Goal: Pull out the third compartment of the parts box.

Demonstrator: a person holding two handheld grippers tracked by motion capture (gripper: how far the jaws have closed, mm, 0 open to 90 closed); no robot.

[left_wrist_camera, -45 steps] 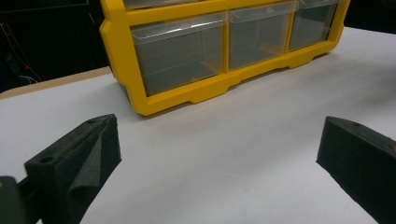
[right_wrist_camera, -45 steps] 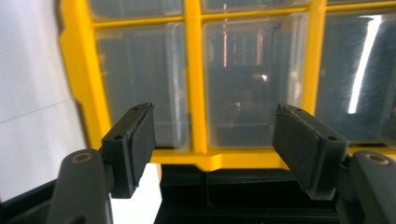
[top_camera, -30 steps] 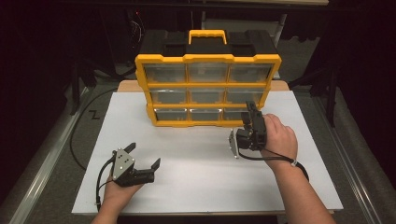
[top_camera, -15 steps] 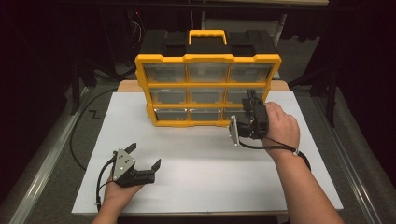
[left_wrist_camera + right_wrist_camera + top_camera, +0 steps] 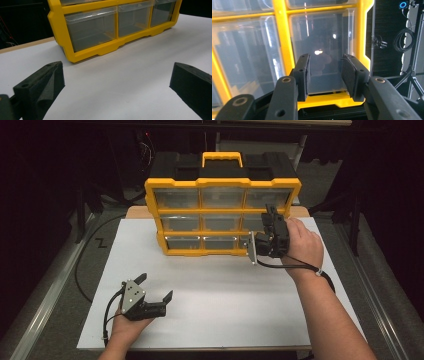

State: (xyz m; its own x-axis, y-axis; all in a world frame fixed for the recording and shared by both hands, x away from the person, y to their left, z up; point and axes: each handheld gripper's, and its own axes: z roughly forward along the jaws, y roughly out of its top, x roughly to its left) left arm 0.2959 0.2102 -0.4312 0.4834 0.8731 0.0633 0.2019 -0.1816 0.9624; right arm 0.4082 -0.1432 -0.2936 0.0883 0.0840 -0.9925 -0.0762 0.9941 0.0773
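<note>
A yellow organizer (image 5: 222,215) with clear plastic drawers stands upright at the back of the white table (image 5: 215,290). My right gripper (image 5: 269,216) is raised in front of its right column of drawers. In the right gripper view, the right gripper (image 5: 324,72) points at a clear drawer (image 5: 324,32), jaws apart with nothing between them. My left gripper (image 5: 156,286) rests low at the front left of the table, open and well short of the organizer. In the left gripper view, the left gripper (image 5: 116,75) stands wide, facing the bottom row of drawers (image 5: 90,30).
A yellow carry handle (image 5: 221,157) tops the organizer. A black cable (image 5: 82,262) loops over the floor to the left of the table. A coiled cable (image 5: 404,40) and a stand hang in the dark past the organizer's right edge.
My right gripper has moved forward and up to the organizer's right column of drawers. The left gripper has stayed put.
</note>
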